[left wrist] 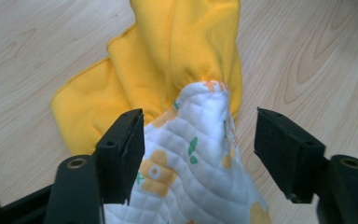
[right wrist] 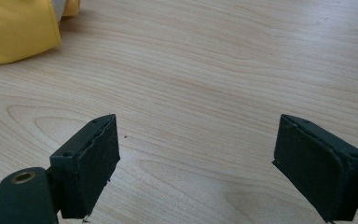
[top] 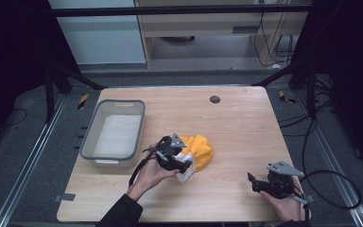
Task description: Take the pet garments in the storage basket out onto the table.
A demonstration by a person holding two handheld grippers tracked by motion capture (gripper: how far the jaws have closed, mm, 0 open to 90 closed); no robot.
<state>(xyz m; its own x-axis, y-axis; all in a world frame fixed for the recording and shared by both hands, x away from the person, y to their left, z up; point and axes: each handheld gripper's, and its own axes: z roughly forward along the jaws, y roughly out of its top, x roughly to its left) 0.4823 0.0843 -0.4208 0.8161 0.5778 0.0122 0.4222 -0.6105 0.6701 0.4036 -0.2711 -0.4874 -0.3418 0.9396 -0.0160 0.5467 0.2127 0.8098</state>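
Wooden table (top: 246,137), grey bin (top: 114,134) holding white liner, yellow cloth (top: 199,150) outside

Light wooden counter (top: 236,123). Grey rectangular plastic bin (top: 113,135) with white bottom at the left side. Crumpled yellow cloth with white patterned quilted part (top: 196,152) near centre, just right of the bin. Left tongs (top: 182,165) on the cloth's white edge, held by a hand in a dark sleeve. Right tongs (top: 253,182) near the front right corner, well apart from the cloth, over bare wood. Small dark round cap (top: 214,99) near the far edge.
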